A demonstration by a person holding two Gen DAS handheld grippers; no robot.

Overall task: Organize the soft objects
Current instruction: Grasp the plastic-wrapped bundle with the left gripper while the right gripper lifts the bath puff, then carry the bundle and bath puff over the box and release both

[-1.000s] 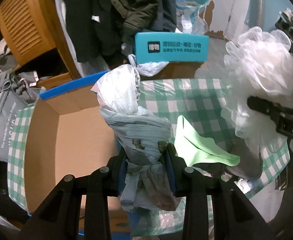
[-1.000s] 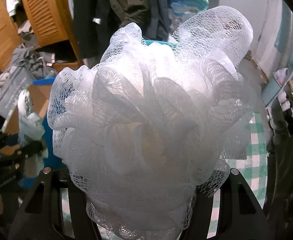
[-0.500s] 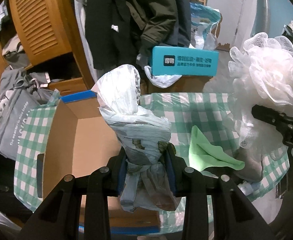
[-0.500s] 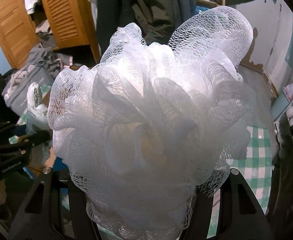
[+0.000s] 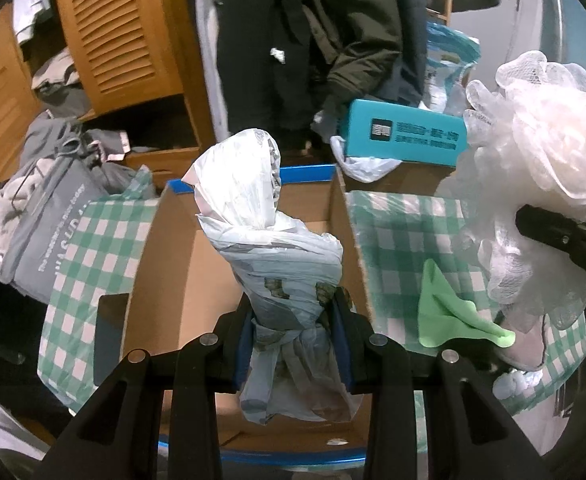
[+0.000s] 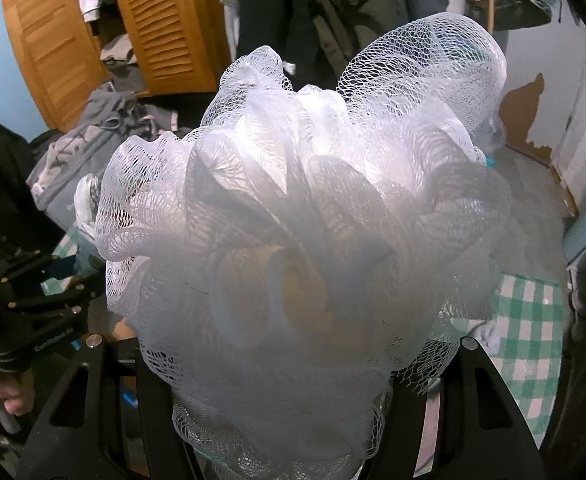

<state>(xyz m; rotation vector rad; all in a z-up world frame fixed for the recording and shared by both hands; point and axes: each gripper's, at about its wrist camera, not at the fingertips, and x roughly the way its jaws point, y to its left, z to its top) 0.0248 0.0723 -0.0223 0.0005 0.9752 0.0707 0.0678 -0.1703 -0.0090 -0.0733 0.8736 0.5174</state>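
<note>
My left gripper point(image 5: 293, 328) is shut on a knotted white-and-grey plastic bag point(image 5: 269, 232), held upright above the open cardboard box point(image 5: 173, 272) with blue-taped edges. My right gripper point(image 6: 293, 420) is shut on a big white mesh bath pouf point(image 6: 305, 220) that fills the right wrist view and hides its fingertips. The pouf point(image 5: 533, 152) and the right gripper also show in the left wrist view, at the right, above the checked cloth. A light green cloth point(image 5: 449, 312) lies on the table right of the box.
The table has a green-and-white checked cover point(image 5: 393, 232). A teal box point(image 5: 405, 136) sits behind it. A grey bag point(image 5: 41, 224) lies at the left. A wooden louvred wardrobe point(image 5: 113, 32) and hanging dark clothes point(image 5: 313, 40) stand behind.
Both grippers have risen and drawn back with their loads. The box has shifted from the left to below my left gripper, and more of the wardrobe and room shows.
</note>
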